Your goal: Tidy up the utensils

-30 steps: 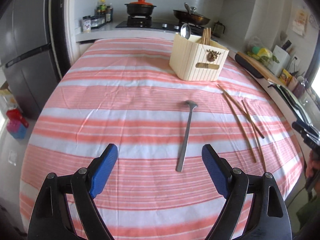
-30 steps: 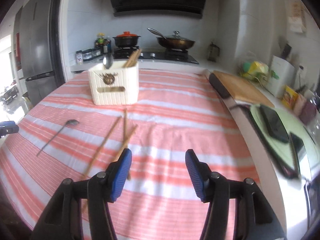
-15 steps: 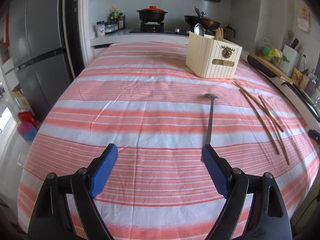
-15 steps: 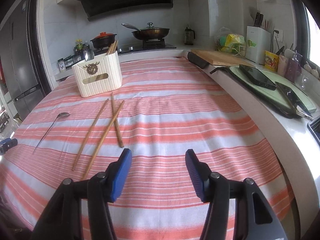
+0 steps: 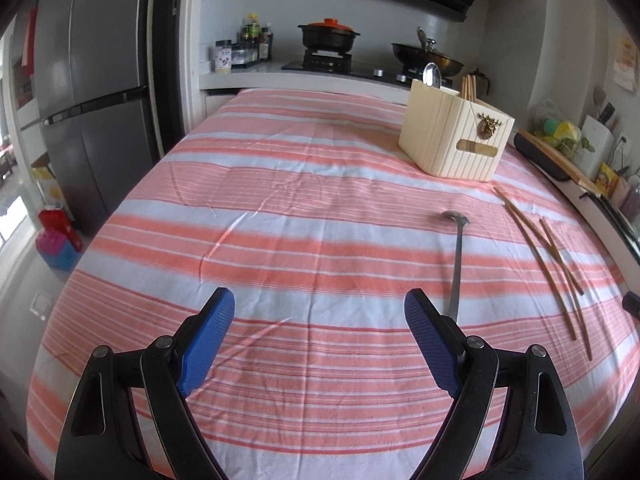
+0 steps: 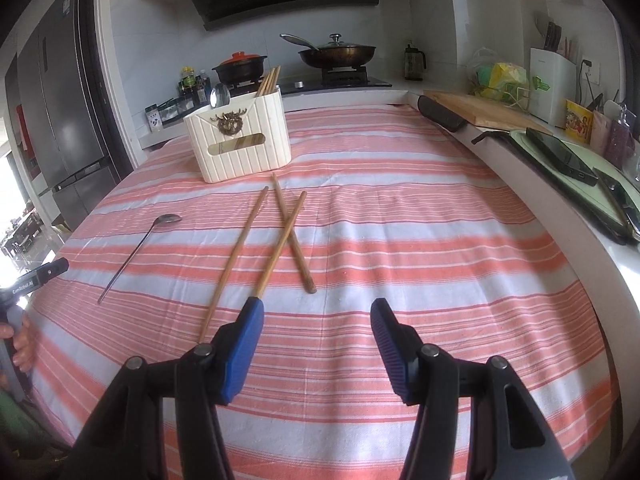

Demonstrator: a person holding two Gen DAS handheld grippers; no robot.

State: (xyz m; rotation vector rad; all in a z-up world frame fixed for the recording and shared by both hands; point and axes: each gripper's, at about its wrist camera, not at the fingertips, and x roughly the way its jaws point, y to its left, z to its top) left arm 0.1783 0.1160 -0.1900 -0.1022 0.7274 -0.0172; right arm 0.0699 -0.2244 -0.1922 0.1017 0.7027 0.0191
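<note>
Left wrist view: the left gripper [image 5: 319,340] hangs over the striped cloth [image 5: 280,208], its blue pads wide apart with nothing between them. A spoon [image 5: 456,264] lies at about two o'clock from the gripper, bowl pointing away, its handle end just beside the right pad. Three chopsticks [image 5: 548,264] lie further out at three o'clock. The cream holder [image 5: 456,140] stands at one o'clock, already carrying a spoon and chopsticks.

Right wrist view: the right gripper [image 6: 316,344] is about half spread and empty. The chopsticks [image 6: 276,236] lie at eleven o'clock, two crossing; one runs down behind the left pad. The spoon [image 6: 138,252] rests at ten o'clock, the holder [image 6: 240,144] at eleven, farther back.
</note>
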